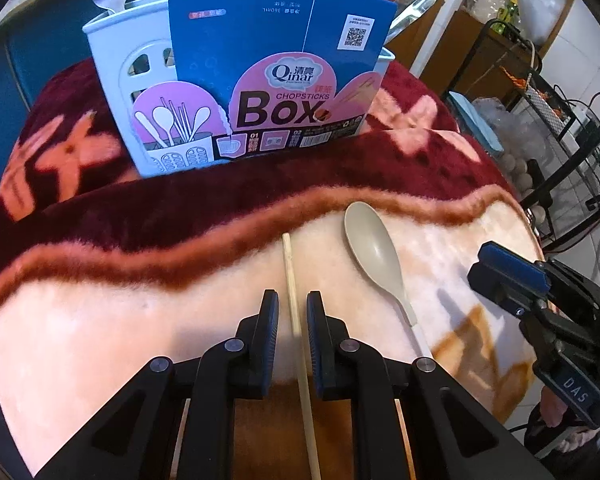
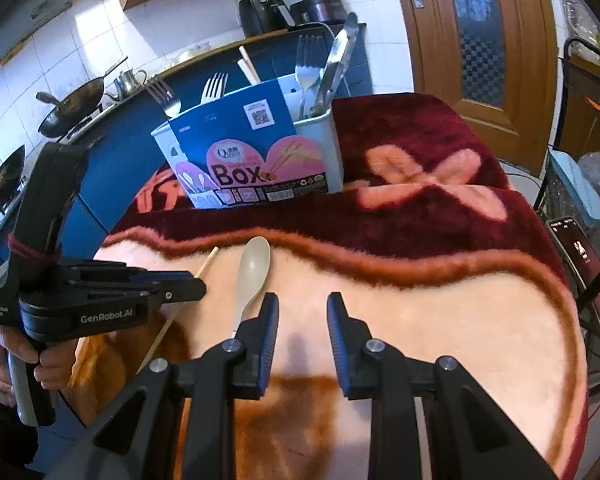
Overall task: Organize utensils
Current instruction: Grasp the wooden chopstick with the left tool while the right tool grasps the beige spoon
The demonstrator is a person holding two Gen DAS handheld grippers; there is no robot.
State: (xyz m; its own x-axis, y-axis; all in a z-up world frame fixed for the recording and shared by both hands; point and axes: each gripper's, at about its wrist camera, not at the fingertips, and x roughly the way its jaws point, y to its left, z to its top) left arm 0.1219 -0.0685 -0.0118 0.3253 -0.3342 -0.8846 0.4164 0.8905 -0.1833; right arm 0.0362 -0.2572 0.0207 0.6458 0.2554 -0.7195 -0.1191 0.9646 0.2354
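Observation:
A wooden chopstick lies on the blanket and runs between the fingers of my left gripper, which is open around it with small gaps on both sides. A beige plastic spoon lies just right of it, bowl toward the box. The white chopsticks box with a blue and pink label stands at the back, holding forks and a metal utensil. My right gripper is open and empty, just right of the spoon. The left gripper and the chopstick also show in the right wrist view.
A plush red and cream blanket covers the round table. A phone on a stand is at the table's right edge. A wire rack stands beyond it. A kitchen counter with woks is behind.

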